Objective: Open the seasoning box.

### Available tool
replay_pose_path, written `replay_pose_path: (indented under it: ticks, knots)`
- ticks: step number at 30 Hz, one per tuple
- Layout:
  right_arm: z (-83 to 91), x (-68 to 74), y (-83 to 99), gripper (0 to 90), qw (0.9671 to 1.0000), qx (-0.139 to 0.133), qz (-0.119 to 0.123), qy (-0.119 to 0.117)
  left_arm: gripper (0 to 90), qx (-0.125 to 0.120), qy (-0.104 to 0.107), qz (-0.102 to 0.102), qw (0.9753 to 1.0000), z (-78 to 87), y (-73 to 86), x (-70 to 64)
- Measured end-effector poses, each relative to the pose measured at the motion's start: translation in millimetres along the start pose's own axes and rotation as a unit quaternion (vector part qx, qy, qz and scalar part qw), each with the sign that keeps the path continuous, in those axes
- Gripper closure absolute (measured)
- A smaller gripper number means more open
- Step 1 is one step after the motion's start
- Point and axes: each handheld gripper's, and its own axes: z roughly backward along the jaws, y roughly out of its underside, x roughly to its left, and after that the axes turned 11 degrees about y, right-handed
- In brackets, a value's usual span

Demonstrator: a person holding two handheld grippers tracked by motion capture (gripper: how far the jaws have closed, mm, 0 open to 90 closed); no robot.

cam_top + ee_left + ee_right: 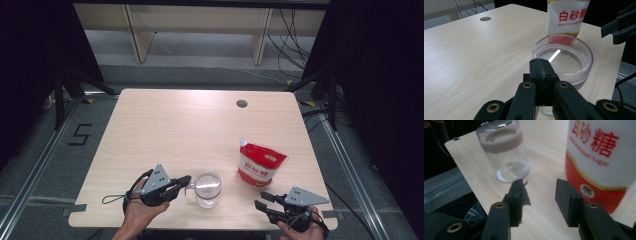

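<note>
Two hands are coming in at the near edge of the tabletop [150,130], each carrying a gripper. On the left, the left gripper [184,181] is lying low over the wood with its jaws pressed together; in the left gripper view the two black pads are meeting flush right at the near rim of the glass jar [207,188], and whether a thin part of the jar is pinched between them cannot be told. Just to the right, the jar is standing upright and open-mouthed near the front edge, clear, with a little white at its bottom. Further right and slightly farther back, the sugar pouch [260,164] is standing, red and white, its spout cap pointing up and left, a little apart from the jar. At the far right, the right gripper [261,200] is hovering near the front edge with its jaws spread wide and holding nothing, pointing toward the gap between jar and pouch.
</note>
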Motion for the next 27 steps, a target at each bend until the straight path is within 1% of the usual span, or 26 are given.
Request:
replay_pose_path:
  ticks: [1, 2, 3, 4, 5, 6, 7, 8, 9, 10, 11, 12, 13, 14, 15, 16, 18, 19, 20, 21, 22, 23, 24, 25, 26, 27]
  knots:
    - [0.0, 0.0, 0.0, 63.0, 1.0, 0.0, 0.0, 0.0, 89.4, 0.0, 0.0, 0.0, 1.0, 0.0, 0.0, 0.0]
    - [-1.2, 3.4, -2.6, 65.0, 0.9999, -0.002, 0.015, -0.001, 89.4, -0.003, 0.001, -0.001, 1.0, -0.3, 0.3, 0.0]
    - [-3.0, 3.7, -3.9, 66.9, 0.9994, -0.013, 0.031, 0.0, 89.4, -0.003, 0.001, -0.001, 1.0, -0.4, 0.4, -0.1]
    - [-4.3, 5.7, -4.8, 68.2, 0.9995, -0.01, 0.028, -0.004, 89.4, -0.004, 0.001, -0.002, 1.0, -0.5, 0.5, -0.3]
    - [-5.6, 5.8, -5.8, 68.8, 0.9991, -0.015, 0.04, 0.003, 89.4, -0.002, -0.003, 0.0, 1.0, -0.3, 0.6, -1.0]
    - [-6.7, 9.4, -6.2, 69.7, 0.9996, -0.003, 0.027, -0.001, 89.4, -0.002, -0.001, -0.003, 1.0, -0.2, 0.8, -0.5]
    - [-9.0, 9.7, -7.0, 70.4, 0.9992, -0.006, 0.04, -0.003, 89.4, -0.002, 0.0, -0.005, 1.0, -0.2, 0.8, 0.2]
    - [-10.9, 10.8, -7.0, 70.9, 0.9991, -0.006, 0.041, -0.01, 89.5, -0.002, 0.0, -0.005, 1.0, -0.2, 0.8, 0.2]
    - [-10.7, 13.5, -7.1, 72.0, 0.9991, 0.0, 0.043, -0.002, 89.4, -0.002, -0.001, -0.004, 1.0, -0.2, 1.1, 0.4]
    - [-12.6, 14.2, -7.6, 72.9, 0.9987, -0.004, 0.05, -0.005, 89.4, 0.0, -0.002, -0.008, 1.0, 0.0, 1.2, 0.0]
    - [-13.1, 17.4, -7.9, 73.6, 0.9989, -0.005, 0.045, -0.005, 89.5, -0.003, -0.002, -0.005, 1.0, -0.4, 1.5, -0.7]
    - [-13.8, 16.1, -9.3, 73.9, 0.9982, -0.009, 0.06, -0.005, 89.4, -0.002, -0.003, -0.007, 1.0, -0.3, 1.5, -0.4]
    - [-13.8, 16.1, -9.3, 73.9, 0.9982, -0.009, 0.06, -0.005, 89.5, -0.002, -0.003, -0.007, 1.0, -0.3, 1.5, -0.4]
    - [-16.1, 20.3, -12.1, 74.2, 0.9983, -0.011, 0.056, -0.01, 89.5, -0.001, -0.003, -0.005, 1.0, -0.2, 1.7, -0.4]
    - [-17.9, 21.1, -13.5, 74.6, 0.9977, -0.015, 0.065, -0.01, 89.5, -0.002, -0.001, -0.011, 0.9999, -0.2, 1.8, 0.3]
    - [-19.6, 21.8, -15.0, 75.2, 0.9973, -0.017, 0.071, -0.012, 89.5, -0.003, -0.001, -0.011, 0.9999, -0.2, 1.9, 0.3]
    - [-20.7, 22.7, -15.7, 75.8, 0.9974, -0.017, 0.069, -0.011, 89.5, -0.003, -0.002, -0.009, 1.0, -0.4, 2.0, -0.2]
    - [-23.2, 24.5, -17.0, 76.6, 0.9973, -0.012, 0.07, -0.018, 89.5, -0.003, -0.003, -0.007, 1.0, -0.5, 2.1, -0.5]
    - [-27.8, 27.1, -19.6, 76.9, 0.996, -0.017, 0.085, -0.021, 89.5, -0.004, -0.002, -0.011, 0.9999, -0.3, 2.2, 0.3]
    - [-28.8, 28.0, -20.2, 76.8, 0.9958, -0.014, 0.087, -0.024, 89.5, -0.004, -0.002, -0.011, 0.9999, -0.3, 2.2, 0.3]
    - [-30.6, 30.7, -20.0, 76.9, 0.9962, -0.012, 0.082, -0.026, 89.5, -0.004, -0.001, -0.013, 0.9999, -0.5, 2.0, 1.5]
    - [-30.6, 30.7, -20.0, 76.9, 0.9962, -0.012, 0.082, -0.026, 89.5, -0.004, -0.001, -0.013, 0.9999, -0.5, 2.0, 1.5]
    - [-35.7, 31.6, -20.8, 77.8, 0.995, -0.012, 0.092, -0.037, 89.5, -0.01, -0.001, -0.007, 0.9999, -1.0, 2.9, 0.9]
    - [-37.6, 33.2, -20.7, 78.8, 0.9954, -0.013, 0.087, -0.037, 89.5, -0.009, -0.003, 0.0, 1.0, -0.8, 3.1, -0.3]
    - [-37.6, 33.2, -20.7, 78.8, 0.9954, -0.013, 0.087, -0.037, 89.5, -0.009, -0.003, 0.0, 1.0, -0.8, 3.1, -0.3]
    - [-37.9, 34.0, -21.3, 79.8, 0.9952, -0.007, 0.091, -0.034, 89.5, -0.012, -0.002, -0.001, 0.9999, -1.4, 3.3, 0.0]
